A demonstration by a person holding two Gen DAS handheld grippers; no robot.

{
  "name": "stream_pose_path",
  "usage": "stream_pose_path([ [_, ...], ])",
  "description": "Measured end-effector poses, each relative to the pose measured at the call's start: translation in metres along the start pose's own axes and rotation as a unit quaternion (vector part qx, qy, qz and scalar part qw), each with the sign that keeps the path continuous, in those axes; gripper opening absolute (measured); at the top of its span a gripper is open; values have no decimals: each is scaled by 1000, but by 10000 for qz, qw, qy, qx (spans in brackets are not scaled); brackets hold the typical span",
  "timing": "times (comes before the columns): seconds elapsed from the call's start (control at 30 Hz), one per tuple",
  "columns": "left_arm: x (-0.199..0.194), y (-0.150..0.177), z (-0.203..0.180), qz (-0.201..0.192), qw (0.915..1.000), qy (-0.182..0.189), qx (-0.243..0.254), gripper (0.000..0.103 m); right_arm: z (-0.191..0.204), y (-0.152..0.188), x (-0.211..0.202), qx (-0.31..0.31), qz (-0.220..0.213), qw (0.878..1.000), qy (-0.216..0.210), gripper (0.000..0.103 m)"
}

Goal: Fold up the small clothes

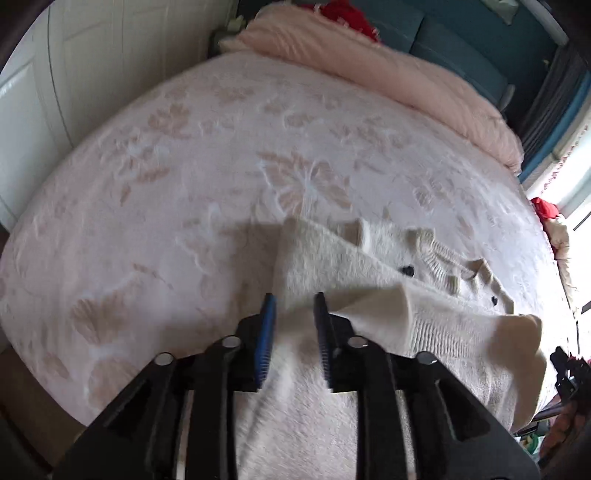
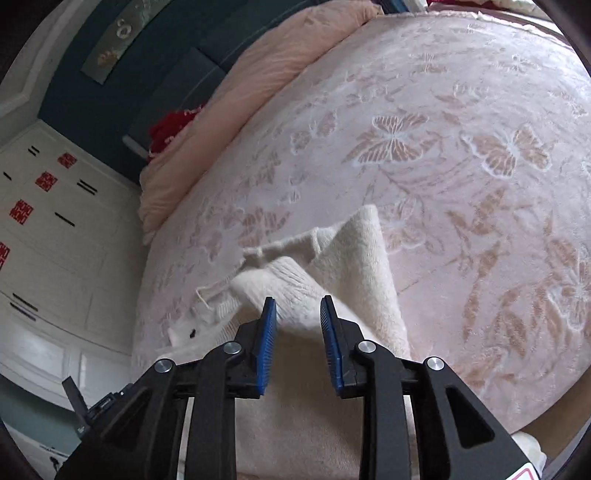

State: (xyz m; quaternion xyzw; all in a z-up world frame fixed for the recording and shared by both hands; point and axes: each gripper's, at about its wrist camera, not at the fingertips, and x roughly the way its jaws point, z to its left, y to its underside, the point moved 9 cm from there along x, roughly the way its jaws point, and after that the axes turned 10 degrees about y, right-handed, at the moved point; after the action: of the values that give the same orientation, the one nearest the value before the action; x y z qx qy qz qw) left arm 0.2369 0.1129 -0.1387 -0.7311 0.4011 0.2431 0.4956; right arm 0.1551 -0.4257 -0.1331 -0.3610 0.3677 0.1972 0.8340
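A small cream knitted cardigan with dark buttons lies on the pink bed, partly folded, one sleeve laid across its body. In the right wrist view the cardigan shows with a side flap folded over. My left gripper is open, its fingers just above the cardigan's near left edge, holding nothing. My right gripper is open over the cardigan's near edge, holding nothing.
The bed cover is pink with butterfly patterns. A rolled pink quilt lies along the far side, with a red item behind it. White cabinets stand left of the bed. The other gripper shows at the right edge.
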Motion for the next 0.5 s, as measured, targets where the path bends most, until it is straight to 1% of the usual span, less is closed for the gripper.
stream_pose_path([
  [0.03, -12, -4, 2, -154, 9997, 170, -45, 53, -1, -3, -12, -251, -184, 9994, 140, 40],
  [0.07, -20, -8, 3, -269, 9992, 280, -56, 68, 0, -6, -18, -612, -333, 9969, 354, 45],
  [0.1, -29, -11, 3, -367, 9986, 377, 28, 74, 3, -7, -20, -1052, -442, 9917, 597, 52],
  [0.13, -32, -14, 2, -357, 9983, 431, 154, 80, 5, -6, -18, -1373, -447, 9870, 703, 55],
  [0.17, -29, -15, -1, -275, 9980, 483, 293, 82, 7, -3, -11, -1659, -369, 9824, 775, 56],
  [0.23, -9, -12, -6, 47, 9971, 545, 536, 82, 10, 2, 11, -2083, -231, 9723, 1033, 61],
  [0.27, 3, -9, -10, 212, 9963, 537, 634, 82, 11, 3, 23, -2221, -187, 9684, 1115, 61],
  [0.3, 16, -4, -11, 348, 9956, 460, 742, 82, 10, 6, 33, -2297, -130, 9660, 1182, 63],
  [0.33, 29, -2, -11, 398, 9956, 352, 774, 82, 6, 6, 49, -2296, -26, 9645, 1307, 63],
  [0.4, 52, 4, -7, 533, 9963, 277, 620, 82, 0, 7, 71, -2130, 117, 9659, 1471, 63],
  [0.43, 61, 7, -5, 632, 9964, 322, 469, 79, -2, 10, 77, -2042, 171, 9676, 1476, 61],
  [0.47, 71, 12, -4, 766, 9958, 426, 279, 62, -1, 12, 78, -1950, 197, 9695, 1468, 59],
  [0.5, 77, 16, -3, 898, 9947, 479, 175, 48, 0, 14, 79, -1863, 192, 9718, 1436, 52],
])
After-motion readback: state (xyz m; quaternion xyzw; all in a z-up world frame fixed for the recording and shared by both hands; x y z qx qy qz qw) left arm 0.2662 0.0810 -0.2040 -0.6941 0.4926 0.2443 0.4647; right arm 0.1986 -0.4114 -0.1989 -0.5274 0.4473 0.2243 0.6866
